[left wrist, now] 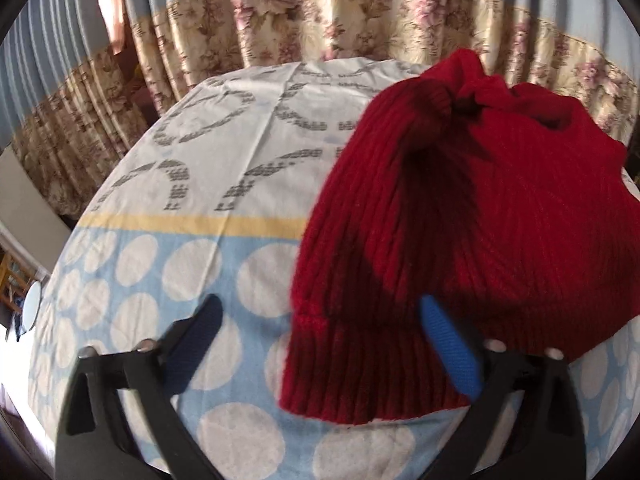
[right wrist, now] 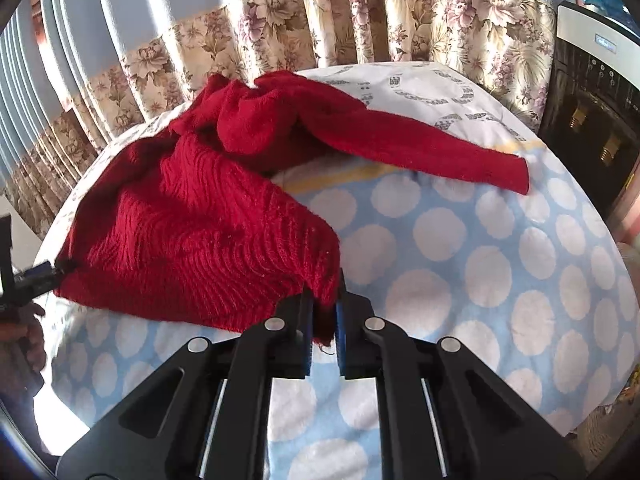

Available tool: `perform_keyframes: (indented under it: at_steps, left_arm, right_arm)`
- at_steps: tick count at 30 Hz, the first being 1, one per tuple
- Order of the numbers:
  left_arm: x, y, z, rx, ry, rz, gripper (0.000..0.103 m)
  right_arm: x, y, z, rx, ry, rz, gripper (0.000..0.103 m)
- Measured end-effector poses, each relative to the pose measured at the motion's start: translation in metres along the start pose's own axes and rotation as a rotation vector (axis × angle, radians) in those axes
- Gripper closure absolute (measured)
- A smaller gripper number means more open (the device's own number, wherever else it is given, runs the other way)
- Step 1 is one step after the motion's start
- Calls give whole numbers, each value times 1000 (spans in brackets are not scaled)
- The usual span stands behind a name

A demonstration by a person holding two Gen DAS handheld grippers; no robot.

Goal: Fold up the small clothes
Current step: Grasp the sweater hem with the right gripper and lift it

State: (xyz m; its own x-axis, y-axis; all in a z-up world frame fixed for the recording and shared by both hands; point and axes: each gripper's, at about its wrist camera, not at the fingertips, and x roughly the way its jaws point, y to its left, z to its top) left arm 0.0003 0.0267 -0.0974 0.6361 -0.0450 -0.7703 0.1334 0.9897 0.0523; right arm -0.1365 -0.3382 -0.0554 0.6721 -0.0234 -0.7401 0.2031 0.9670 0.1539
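Note:
A small red ribbed knit sweater (right wrist: 192, 224) lies bunched on a table covered with a blue cloth with white dots (right wrist: 480, 272). One sleeve (right wrist: 440, 152) stretches out to the right. My right gripper (right wrist: 323, 312) is shut on the sweater's near hem corner. In the left wrist view the sweater (left wrist: 480, 220) fills the right half. My left gripper (left wrist: 320, 320) is open, its fingers spread wide, with the right blue pad (left wrist: 448, 344) under the sweater's hem edge and the left finger (left wrist: 192, 344) over bare cloth. The left gripper also shows at the far left edge of the right wrist view (right wrist: 36, 276), beside the hem's other corner.
The table (left wrist: 180, 240) is round-looking, with a white patterned cloth part (left wrist: 240, 128) at the far side and a yellow stripe (left wrist: 192, 224) between. Floral curtains (right wrist: 360, 24) hang behind. A dark appliance (right wrist: 592, 112) stands at the right.

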Motion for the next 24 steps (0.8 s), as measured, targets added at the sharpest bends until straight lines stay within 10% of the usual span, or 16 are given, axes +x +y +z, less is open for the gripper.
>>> perform_keyframes:
  at_steps: [1, 4, 14, 18, 20, 21, 24]
  left_arm:
    - [-1, 0, 0, -9, -3, -72, 56]
    - [-9, -8, 2, 12, -28, -86, 92]
    - [-93, 5, -16, -46, -89, -182, 93]
    - [-62, 1, -30, -23, 29, -107, 85]
    - [-58, 8, -32, -44, 32, -28, 29]
    - [-63, 12, -30, -51, 2, -1, 20]
    - [-85, 21, -14, -49, -95, 57, 17]
  right_arm:
    - [0, 1, 1, -1, -3, -1, 94]
    - [1, 1, 4, 0, -6, -4, 94]
    - [-36, -4, 15, 11, -110, -30, 94]
    - [-36, -13, 14, -24, -41, -46, 90]
    - [-24, -15, 9, -47, 15, -50, 65]
    - [-22, -16, 6, -53, 24, -65, 46]
    - [-29, -18, 6, -57, -9, -72, 38]
